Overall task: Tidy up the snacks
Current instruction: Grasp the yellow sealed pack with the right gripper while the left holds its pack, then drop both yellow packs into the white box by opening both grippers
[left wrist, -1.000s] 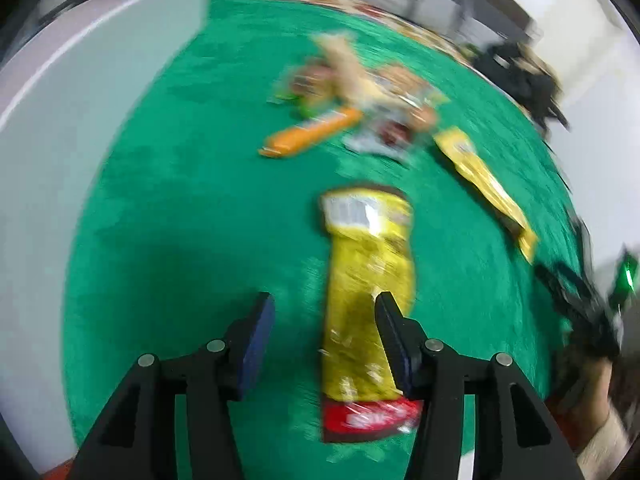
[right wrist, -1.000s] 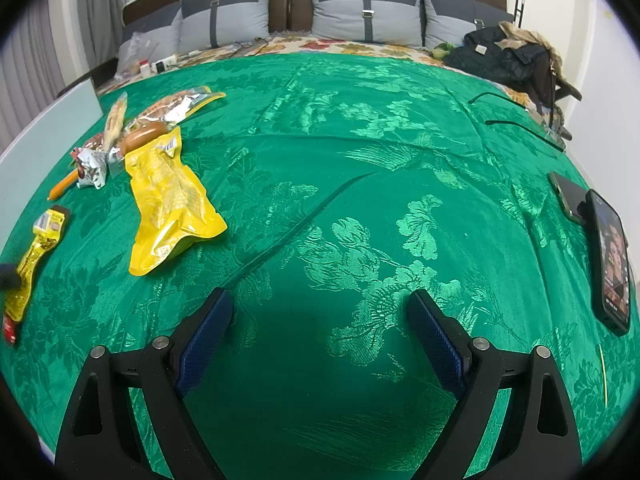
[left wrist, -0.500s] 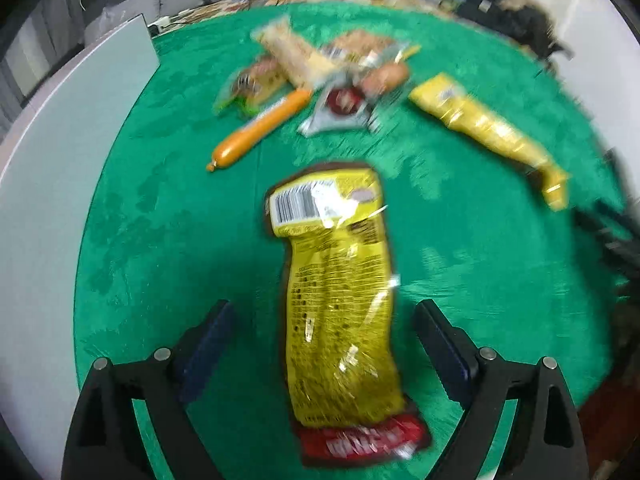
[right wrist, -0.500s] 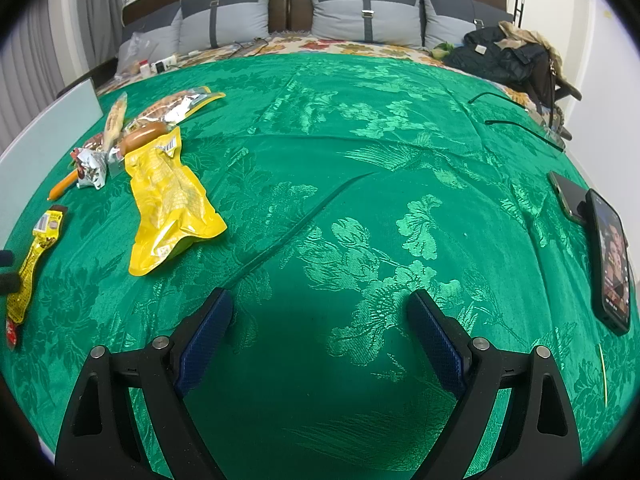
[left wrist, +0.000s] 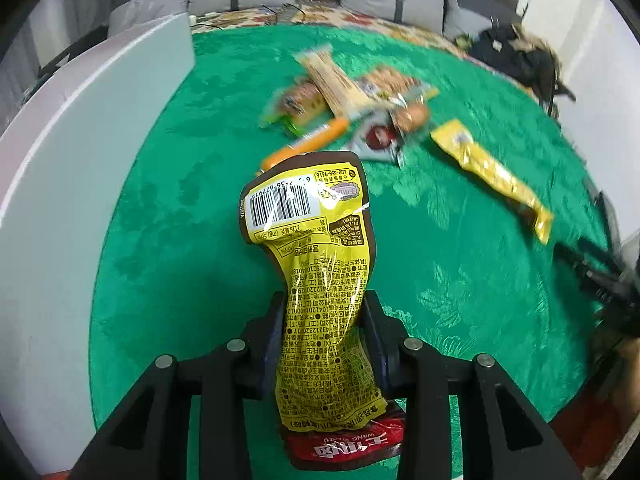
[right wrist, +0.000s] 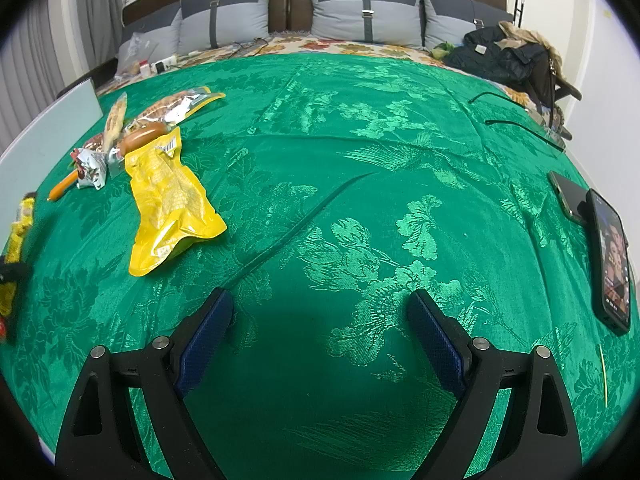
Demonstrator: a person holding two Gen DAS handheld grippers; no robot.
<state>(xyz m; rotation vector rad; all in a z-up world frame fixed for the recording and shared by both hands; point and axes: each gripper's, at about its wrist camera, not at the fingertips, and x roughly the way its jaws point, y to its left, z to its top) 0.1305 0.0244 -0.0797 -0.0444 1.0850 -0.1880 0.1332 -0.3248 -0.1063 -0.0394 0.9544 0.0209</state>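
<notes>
My left gripper (left wrist: 325, 305) has its jaws closing, and the pads squeeze the waist of a yellow snack packet with a red end (left wrist: 308, 216). The packet stands up off the green bedspread (left wrist: 168, 240), barcode end away from me. Beyond it lie a pile of wrapped snacks (left wrist: 352, 92), an orange sausage stick (left wrist: 316, 140) and a long yellow packet (left wrist: 492, 176). In the right wrist view the held packet (right wrist: 18, 224) shows at the far left edge. My right gripper (right wrist: 320, 304) hovers open over bare cloth, nothing between its fingers.
A white panel (left wrist: 80, 160) borders the bedspread on the left. A second yellow packet (right wrist: 172, 196) lies near the snack pile (right wrist: 140, 128). Two phones (right wrist: 610, 248) rest at the right edge. A dark jacket (right wrist: 500, 56) and grey pillows (right wrist: 360, 20) sit at the back.
The left jaws spread wide around the yellow packet, then closed on it; the packet now stands pinched and raised instead of lying flat. The right gripper has not moved.
</notes>
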